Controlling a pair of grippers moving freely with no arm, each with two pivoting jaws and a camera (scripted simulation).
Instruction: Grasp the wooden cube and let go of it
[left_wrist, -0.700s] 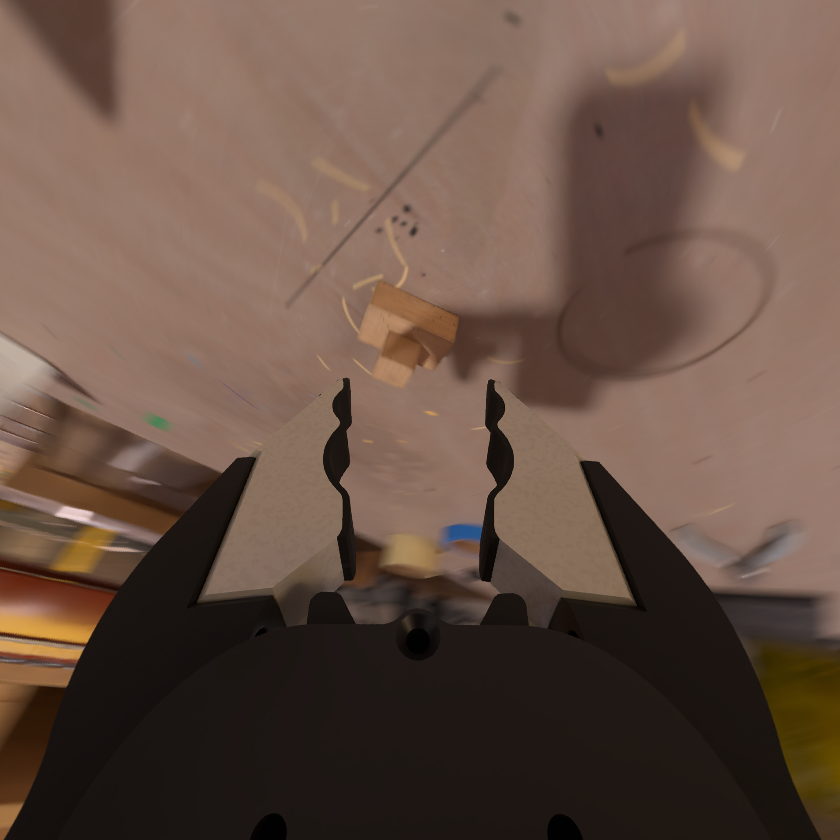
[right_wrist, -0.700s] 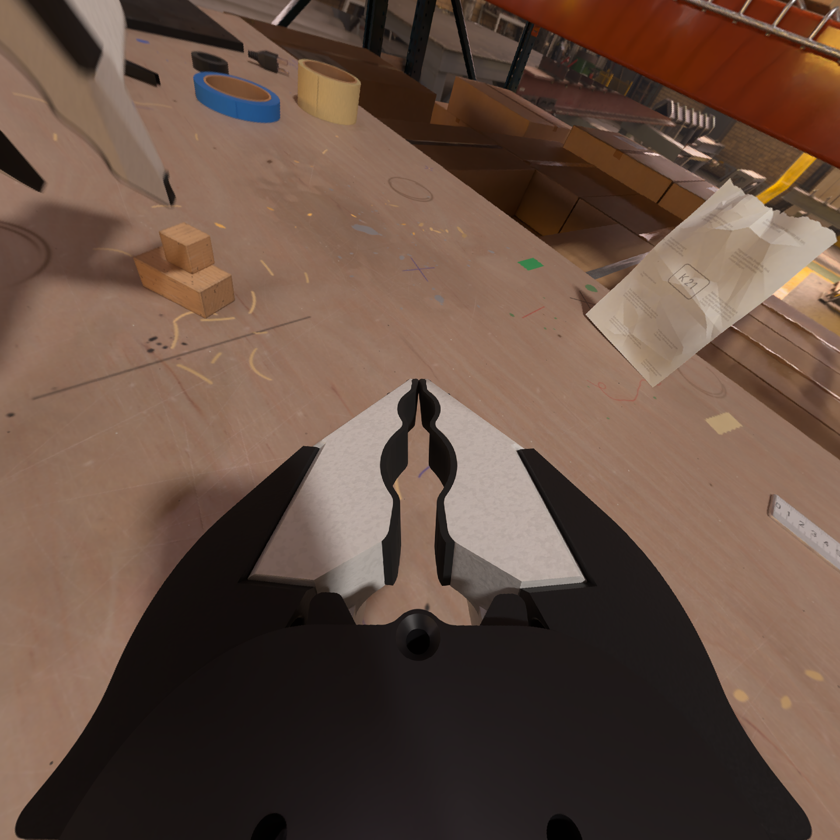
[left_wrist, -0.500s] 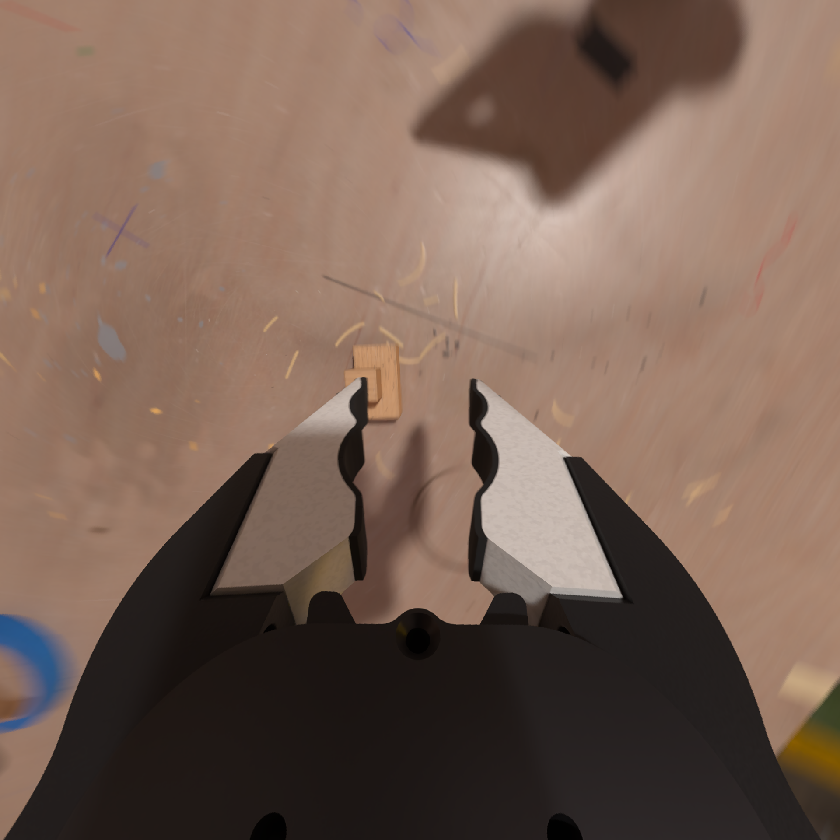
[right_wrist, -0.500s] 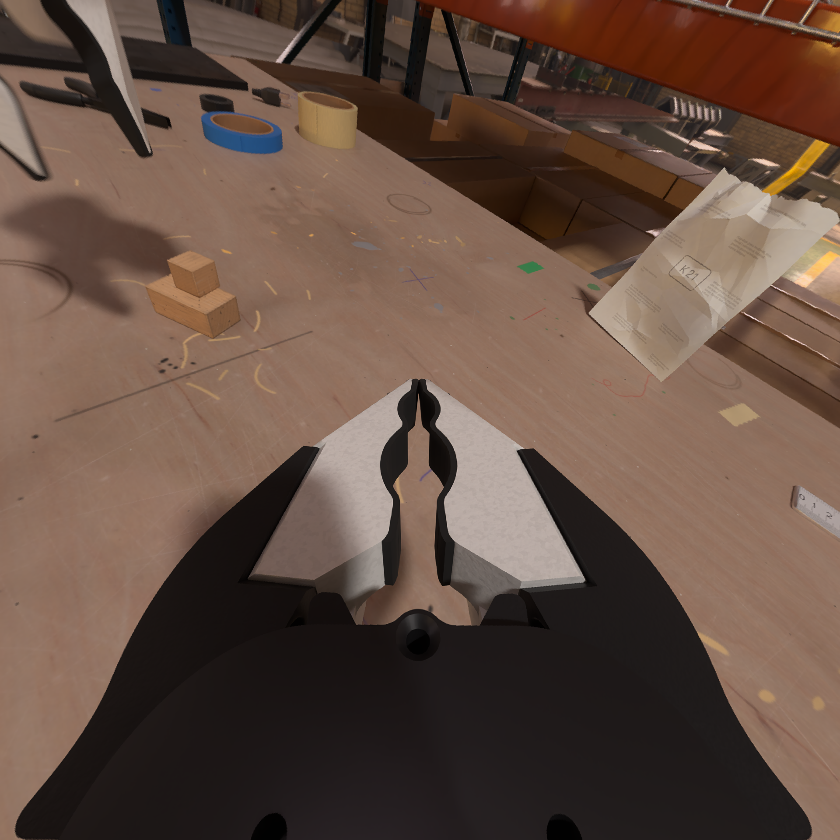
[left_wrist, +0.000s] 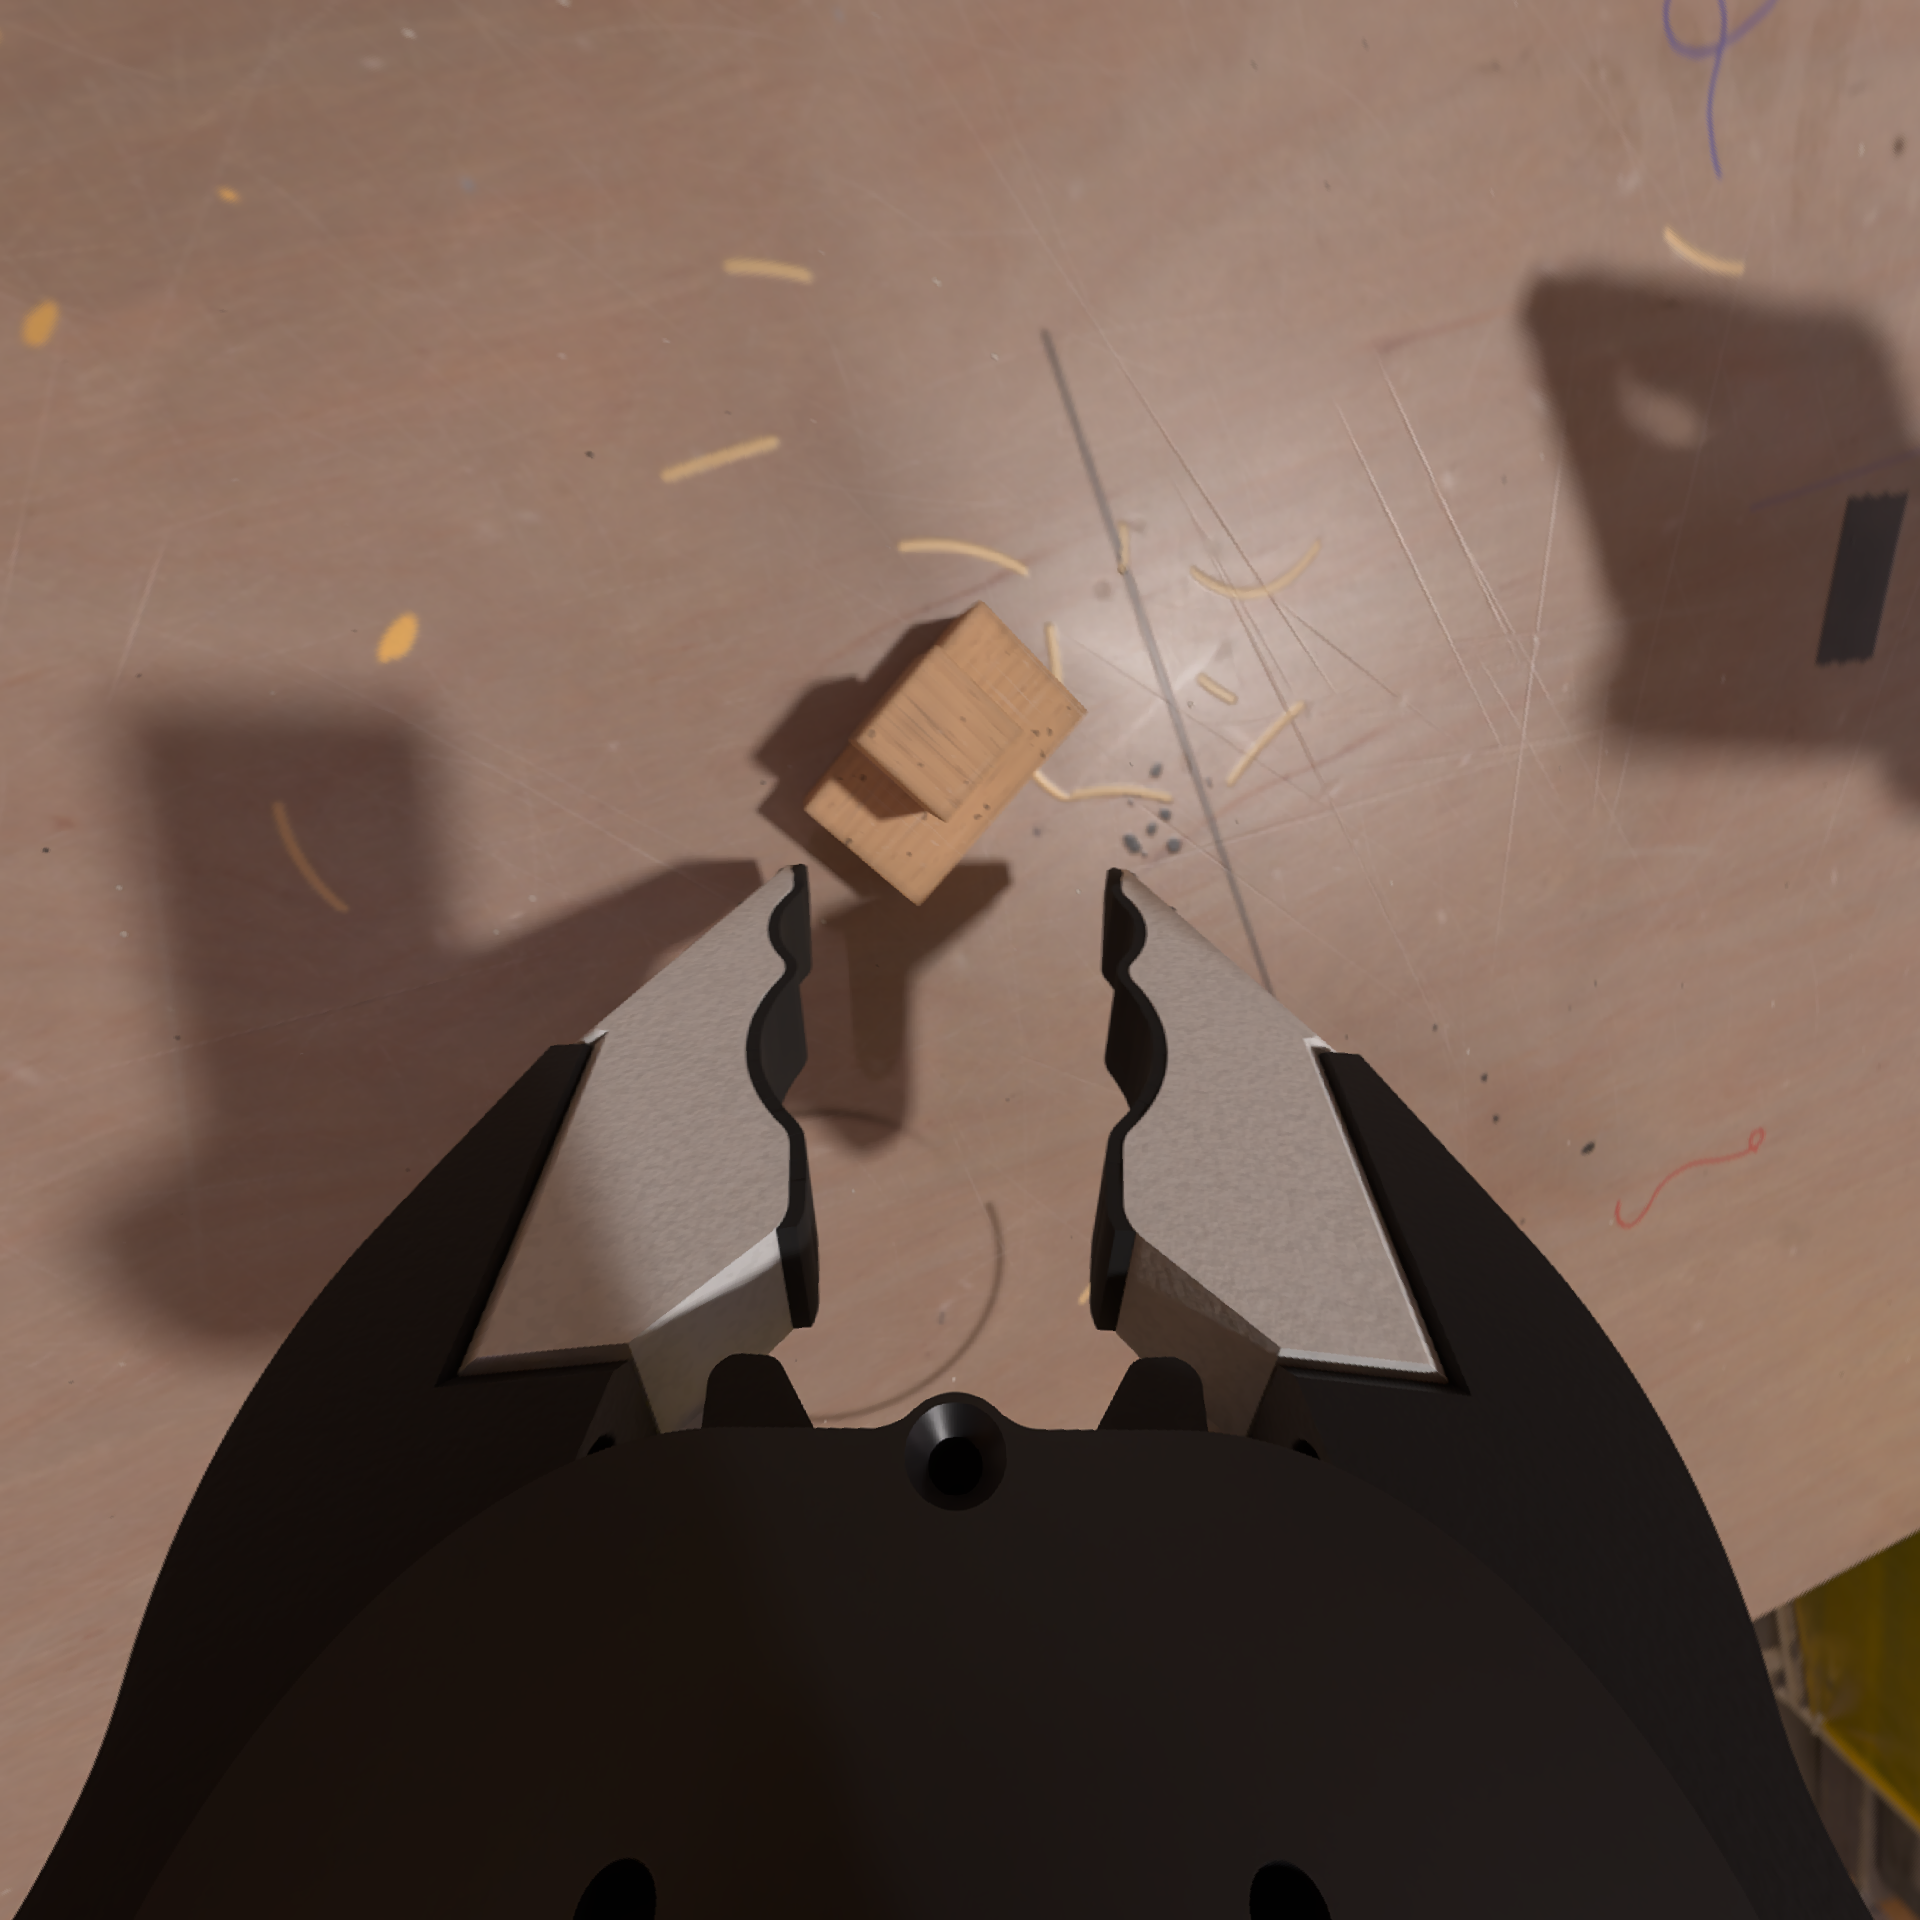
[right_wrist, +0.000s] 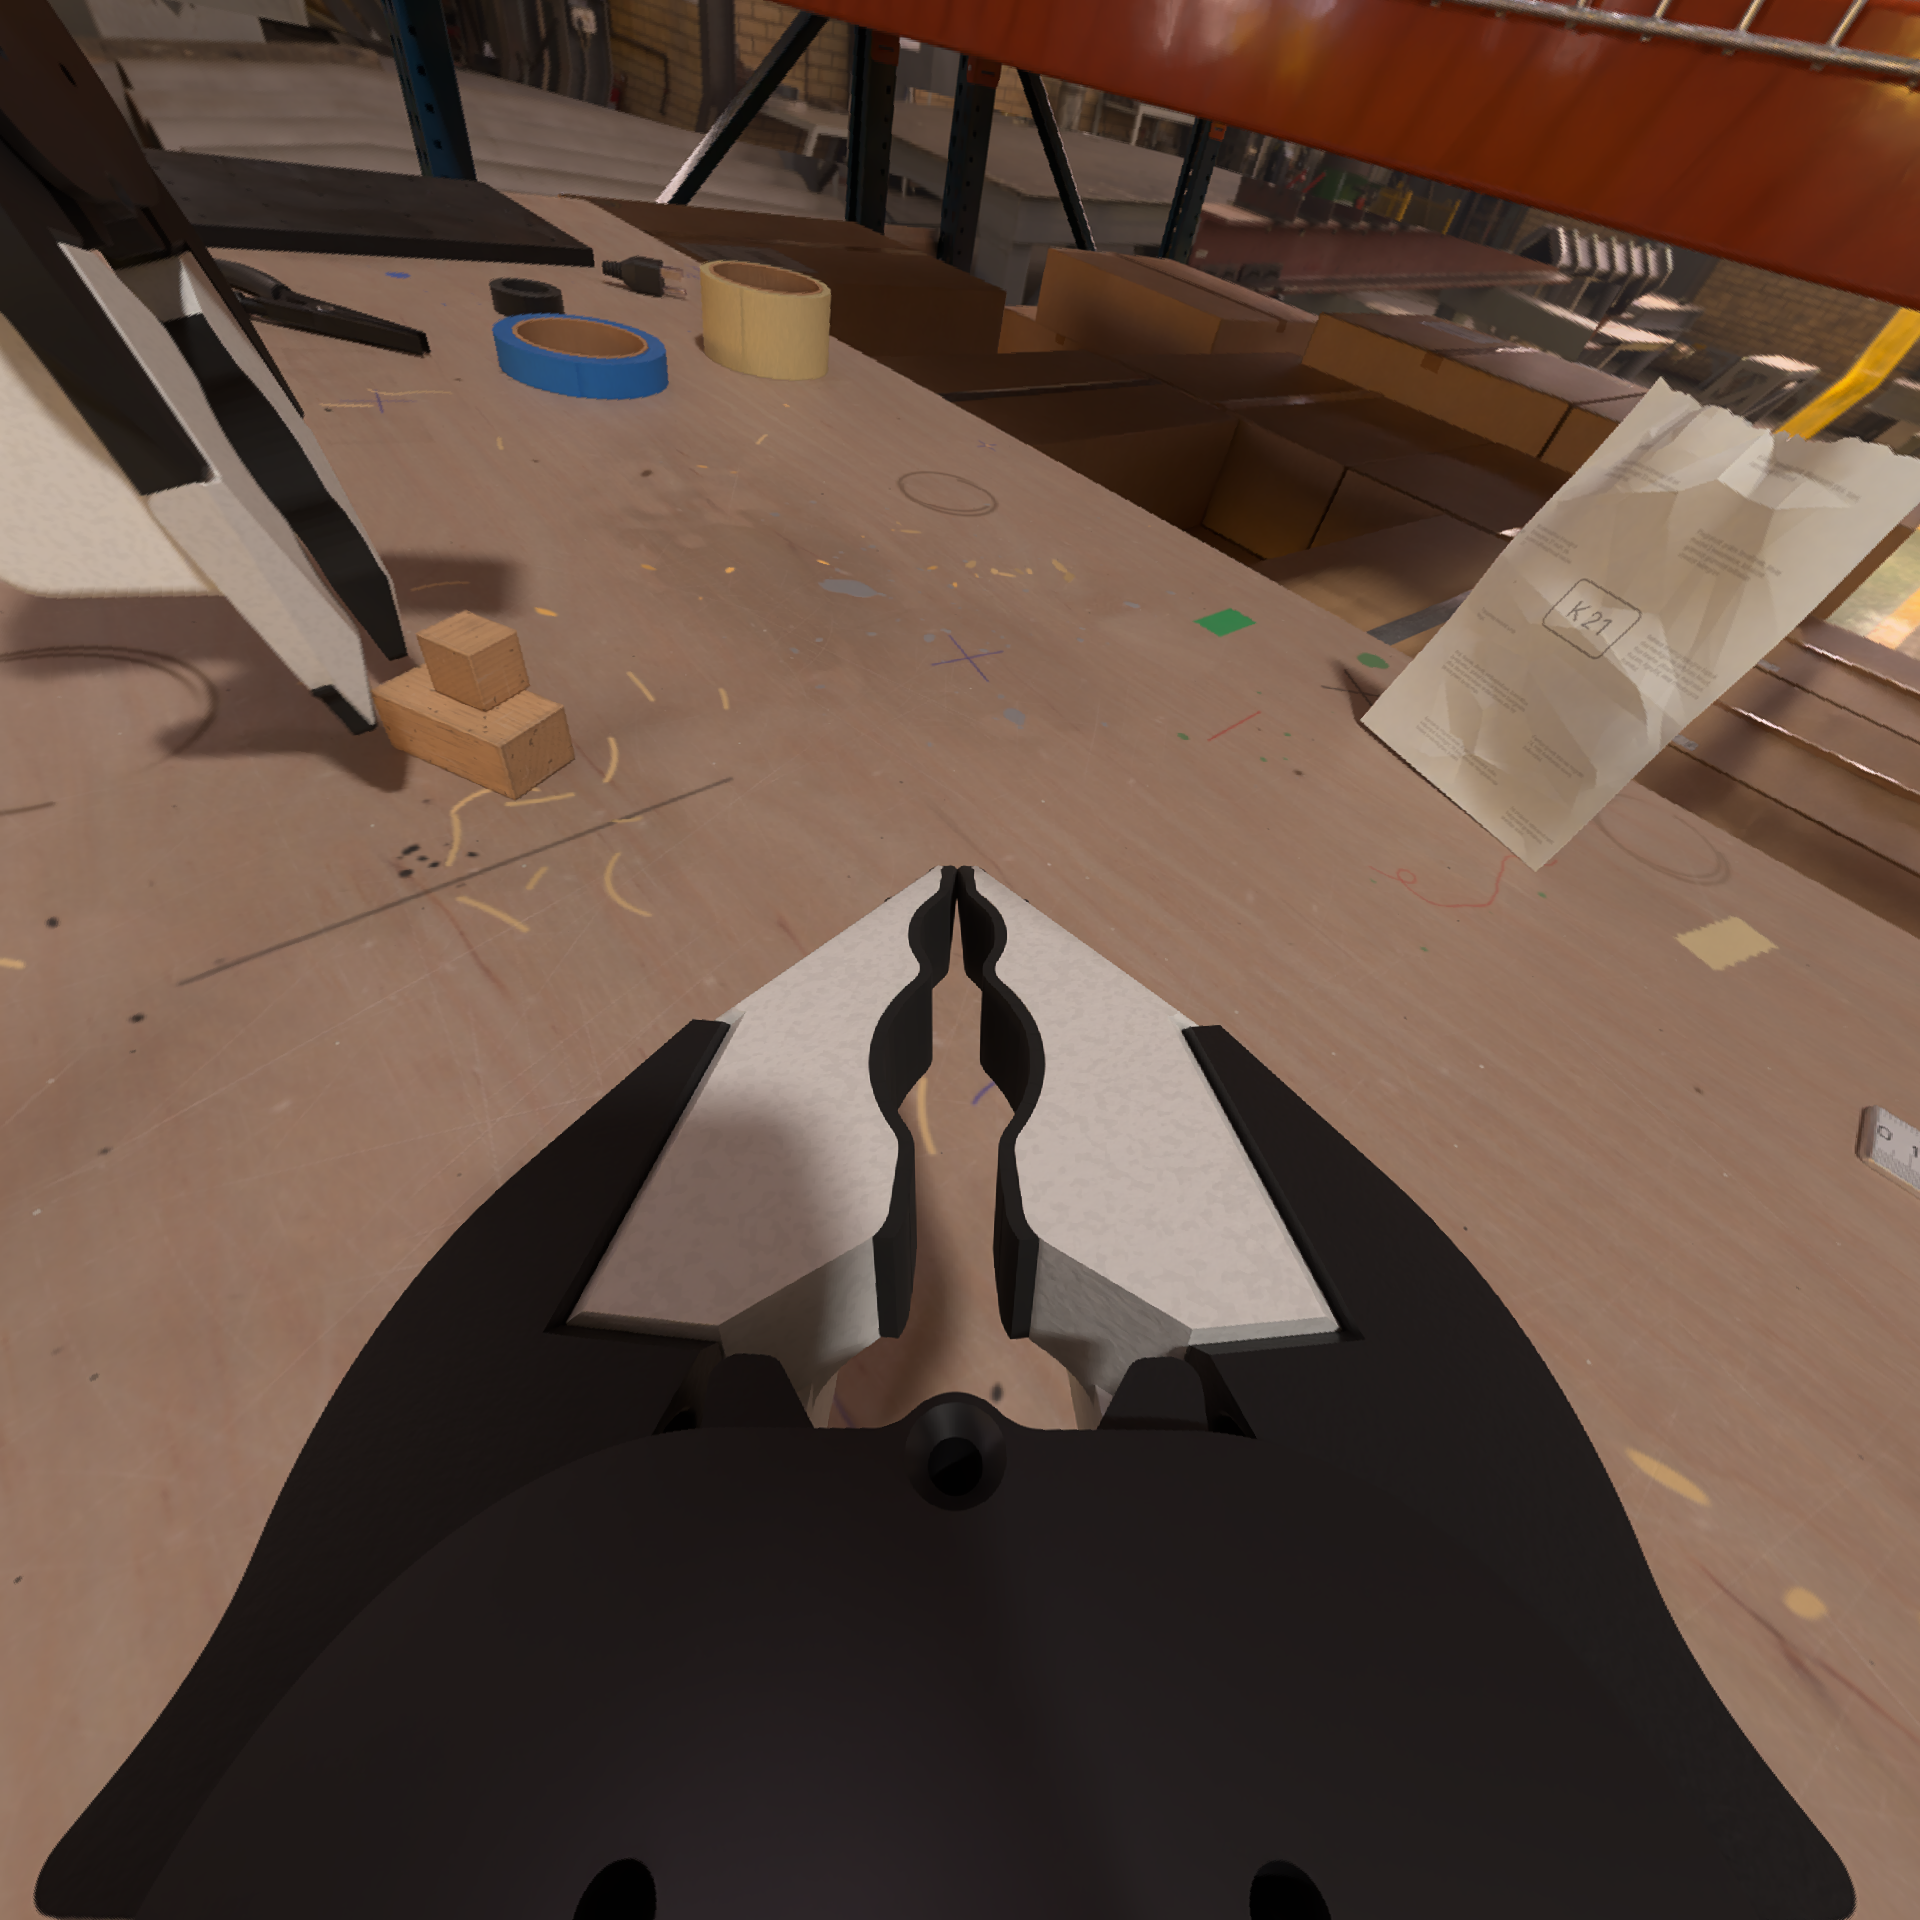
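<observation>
A small wooden cube (left_wrist: 940, 743) sits on top of a longer wooden block (left_wrist: 914, 831) on the plywood bench. My left gripper (left_wrist: 951, 883) looks straight down on them, open and empty, its fingertips just short of the block's near end. In the right wrist view the cube (right_wrist: 473, 657) stands on the block (right_wrist: 488, 738) at the left, and the left gripper (right_wrist: 358, 681) hangs beside them with a fingertip close to the block's left end. My right gripper (right_wrist: 956, 873) is shut and empty, low over the bench, well to the right of the cube.
A blue tape roll (right_wrist: 580, 353), a yellow tape roll (right_wrist: 765, 315) and small black parts (right_wrist: 525, 296) lie at the far side. A crumpled paper sheet (right_wrist: 1652, 634) hangs over the right bench edge. Boxes (right_wrist: 1247, 416) lie below that edge. Wood shavings (left_wrist: 1101, 795) are scattered around the block.
My left gripper has swung round and come down closer over the cube and block, still open. The right gripper has stayed shut and moved only slightly.
</observation>
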